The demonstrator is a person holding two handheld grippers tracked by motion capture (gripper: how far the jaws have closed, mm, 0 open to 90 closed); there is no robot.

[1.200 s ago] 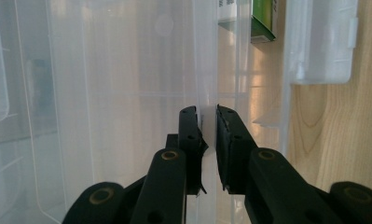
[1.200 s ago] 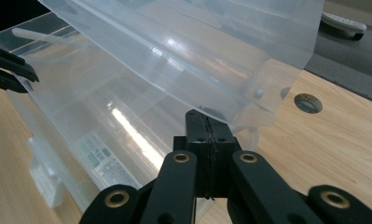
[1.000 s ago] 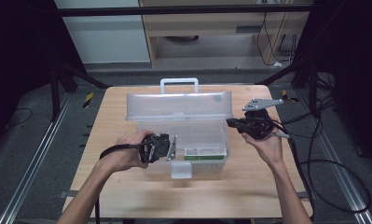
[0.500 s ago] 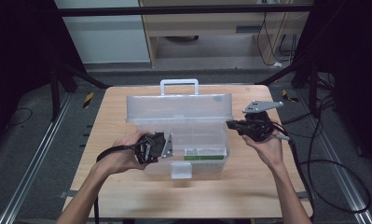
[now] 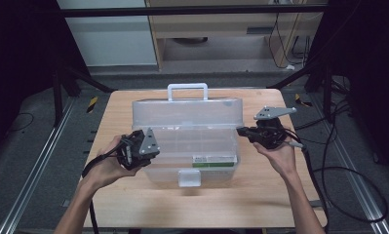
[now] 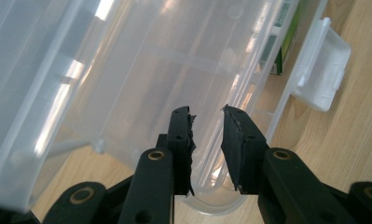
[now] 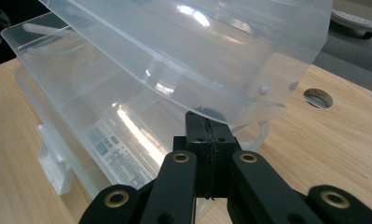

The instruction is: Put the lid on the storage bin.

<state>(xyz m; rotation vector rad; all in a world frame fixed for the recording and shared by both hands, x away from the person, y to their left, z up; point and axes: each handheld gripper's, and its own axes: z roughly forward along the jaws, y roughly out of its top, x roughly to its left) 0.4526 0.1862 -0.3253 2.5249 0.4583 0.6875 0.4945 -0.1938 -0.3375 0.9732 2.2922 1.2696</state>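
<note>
1. Item: clear plastic storage box (image 5: 192, 156), mid-tabletop (image 5: 260, 204); hinged lid (image 5: 187, 111) raised and standing at the far side, white carry handle (image 5: 187, 90) on top, white latch (image 5: 189, 178) hanging loose at the near edge. A green-labelled packet (image 5: 212, 160) lies inside, near the front wall.
2. Progress (judged): unlatching done and lid swung up; whether it goes further back or comes down to close cannot be told.
3. Left tool (image 6: 207, 122): jaws parted a little, straddling the box's left-end rim, holding nothing. In the high view the left hand (image 5: 115, 163) cradles it from below at the box's left end, forearm rising from the bottom edge.
4. Right tool (image 7: 207, 122): jaws pressed together with no gap, tips just under the lid's right-hand corner; nothing visibly pinched. The right hand (image 5: 280, 155) is palm-up at the box's right end.
</note>
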